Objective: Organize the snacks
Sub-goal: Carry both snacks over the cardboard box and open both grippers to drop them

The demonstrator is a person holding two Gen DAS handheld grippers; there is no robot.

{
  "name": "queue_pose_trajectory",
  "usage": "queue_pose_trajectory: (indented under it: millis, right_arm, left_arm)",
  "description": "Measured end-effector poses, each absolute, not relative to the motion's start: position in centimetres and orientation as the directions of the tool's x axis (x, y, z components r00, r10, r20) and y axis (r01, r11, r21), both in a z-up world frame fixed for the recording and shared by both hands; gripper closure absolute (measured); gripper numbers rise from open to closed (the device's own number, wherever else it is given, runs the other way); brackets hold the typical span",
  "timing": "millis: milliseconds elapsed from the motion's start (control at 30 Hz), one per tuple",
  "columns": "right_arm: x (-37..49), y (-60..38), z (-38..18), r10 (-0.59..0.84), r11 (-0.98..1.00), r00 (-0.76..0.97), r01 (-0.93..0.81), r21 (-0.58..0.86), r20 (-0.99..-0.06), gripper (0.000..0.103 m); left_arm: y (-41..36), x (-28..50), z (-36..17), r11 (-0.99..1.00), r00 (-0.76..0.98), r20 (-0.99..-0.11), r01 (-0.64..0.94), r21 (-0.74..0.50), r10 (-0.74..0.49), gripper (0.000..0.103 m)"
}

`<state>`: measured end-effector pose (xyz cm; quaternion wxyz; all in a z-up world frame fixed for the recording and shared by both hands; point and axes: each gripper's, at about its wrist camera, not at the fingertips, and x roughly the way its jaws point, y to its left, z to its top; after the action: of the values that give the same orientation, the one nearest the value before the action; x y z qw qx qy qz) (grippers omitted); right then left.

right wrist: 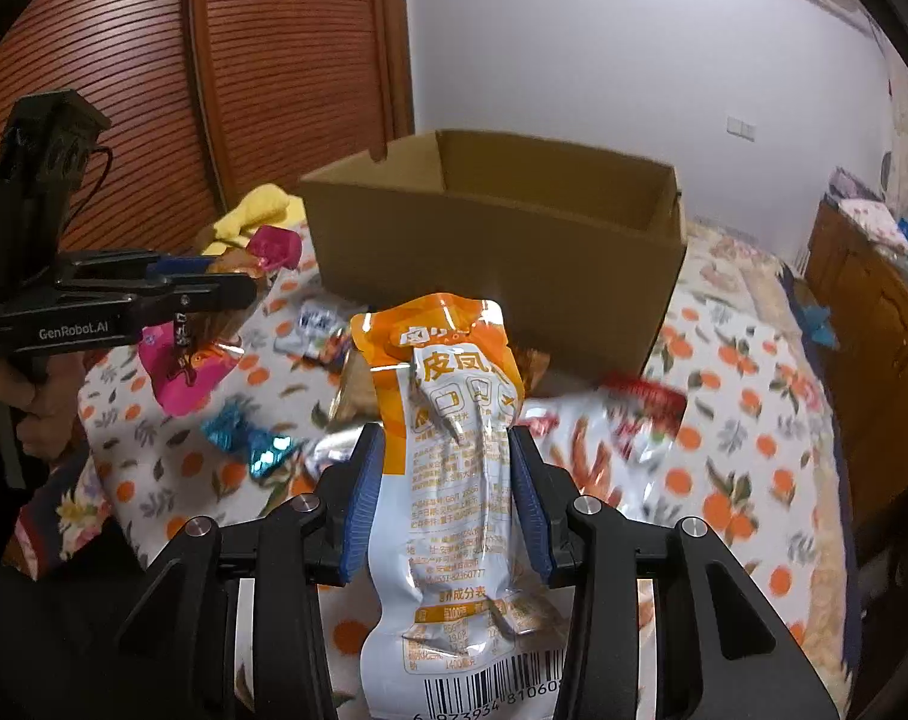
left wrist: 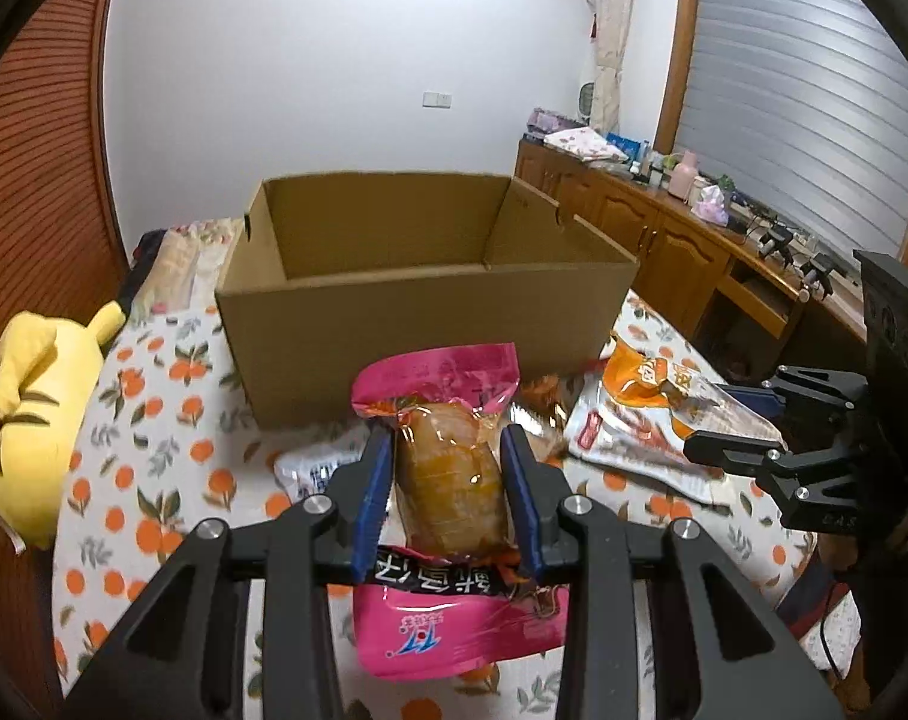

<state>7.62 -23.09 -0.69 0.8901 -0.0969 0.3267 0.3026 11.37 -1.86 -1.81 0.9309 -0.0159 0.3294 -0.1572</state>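
In the left wrist view, the left gripper [left wrist: 448, 474] is clamped on a pink snack packet [left wrist: 448, 456], its blue pads [left wrist: 375, 492] pressing both sides of the clear window that shows a brownish piece of food; the packet's pink top sticks out past the fingertips toward the far side, and its printed lower end hangs near the camera below the jaws. Just beyond it stands an open cardboard box [left wrist: 406, 324] on a bed covered with an orange-print sheet [left wrist: 148, 420]; the box looks empty as far as its inside can be seen. A small white packet [left wrist: 310, 468] lies on the sheet to the left of the fingers, and a large orange-and-white bag [left wrist: 628, 432] lies to the right. At the right edge the right gripper [left wrist: 748, 432] comes in from the side, holding an orange-and-silver pouch [left wrist: 682, 390]. A yellow plush toy [left wrist: 40, 414] rests at the far left of the bed, and a wooden cabinet [left wrist: 646, 222] runs along the right wall. In the right wrist view, the right gripper [right wrist: 448, 498] is closed on that orange-and-silver pouch [right wrist: 454, 480], pads [right wrist: 361, 510] squeezing its middle, the orange top pointing away toward the cardboard box [right wrist: 502, 264] and the barcode end nearest the camera. The left gripper [right wrist: 238, 294] appears at the left, held by a hand [right wrist: 40, 414], with the pink snack packet [right wrist: 184, 366] in its jaws. On the orange-print sheet [right wrist: 754, 468] between the two lie a blue foil candy [right wrist: 250, 432] and the small white packet [right wrist: 319, 324], with the large bag [right wrist: 610, 438] to the right.
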Motion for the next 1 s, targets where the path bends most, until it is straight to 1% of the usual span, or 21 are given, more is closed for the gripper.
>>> queue_pose_trajectory:
  millis: [267,433,500,767,900,1000]
  right_arm:
    - [10.6,-22.8,3.1,0.488,0.796,0.64,-0.605,0.003,-0.593,0.062]
    - [12.8,-22.6,5.2,0.506,0.795,0.66,-0.607,0.003,-0.556,0.062]
    - [13.5,-22.5,6.0,0.512,0.792,0.664,-0.61,0.001,-0.545,0.061]
    - [18.2,-20.5,7.9,0.513,0.78,0.677,-0.625,-0.044,-0.528,0.061]
    - [21.4,-19.7,7.4,0.498,0.784,0.682,-0.618,-0.059,-0.536,0.061]
    - [23.6,-19.1,6.7,0.489,0.788,0.679,-0.612,-0.056,-0.548,0.06]
  left_arm:
    - [-1.7,14.7,0.9,0.948,0.753,-0.583,0.298,-0.114,-0.306,0.073]
    - [-1.4,16.1,2.7,0.934,0.757,-0.55,0.323,-0.155,-0.353,0.073]
    - [-1.4,16.9,3.7,0.93,0.76,-0.541,0.334,-0.151,-0.361,0.073]
    - [-0.8,21.6,6.9,0.944,0.796,-0.518,0.321,-0.074,-0.312,0.072]
    - [-0.2,24.9,6.7,0.953,0.799,-0.532,0.296,-0.057,-0.28,0.072]
    - [0.0,27.3,5.4,0.958,0.788,-0.558,0.281,-0.051,-0.261,0.072]
